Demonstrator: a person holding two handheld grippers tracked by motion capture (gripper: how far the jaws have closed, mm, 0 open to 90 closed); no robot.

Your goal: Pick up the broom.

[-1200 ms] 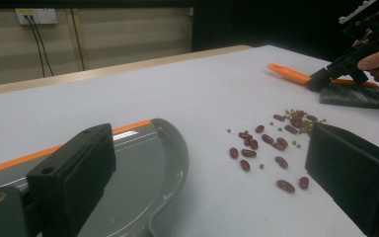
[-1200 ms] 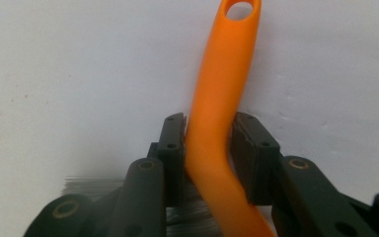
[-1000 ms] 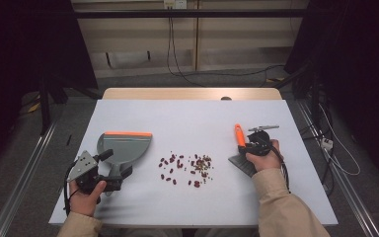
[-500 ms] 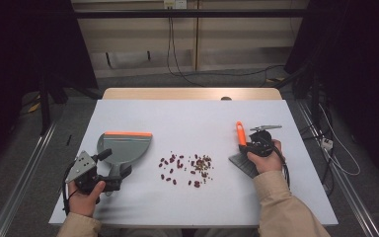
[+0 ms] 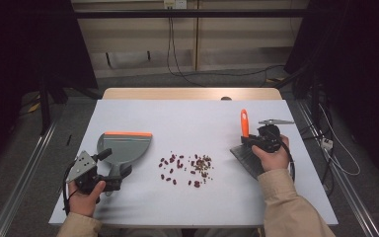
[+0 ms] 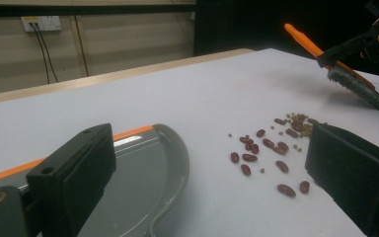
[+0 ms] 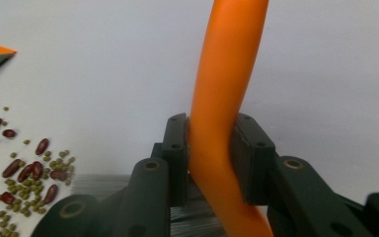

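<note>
In the high view, the left claw point(image 5: 109, 181) sits at the lower left of the frame, at the near end of the grey dustpan point(image 5: 123, 150). In the left gripper view its two black jaws stand wide apart, one over the pan's hollow and one over bare desk point(image 6: 187, 84), with nothing pressed between them. The dustpan is a flat grey scoop with a raised curved rim and an orange strip along its far straight edge, lying flat on the white desk.

Just right of the pan, in the lower middle of the high view, lies a loose scatter of beans point(image 5: 185, 165): dark red kidney-shaped ones to the left and near side, and smaller greenish ones bunched toward the right. They lie apart from both the pan and the brush.

At the right of the high view, the right claw point(image 5: 249, 140) is clamped on the brush point(image 5: 245, 123). In the right gripper view the jaws press from both sides on its smooth, curved orange handle point(image 7: 222, 98), which runs up to the top of the frame. The grey bristles point(image 5: 247, 159) hang below and nearer, tilted, just right of the beans.
</note>
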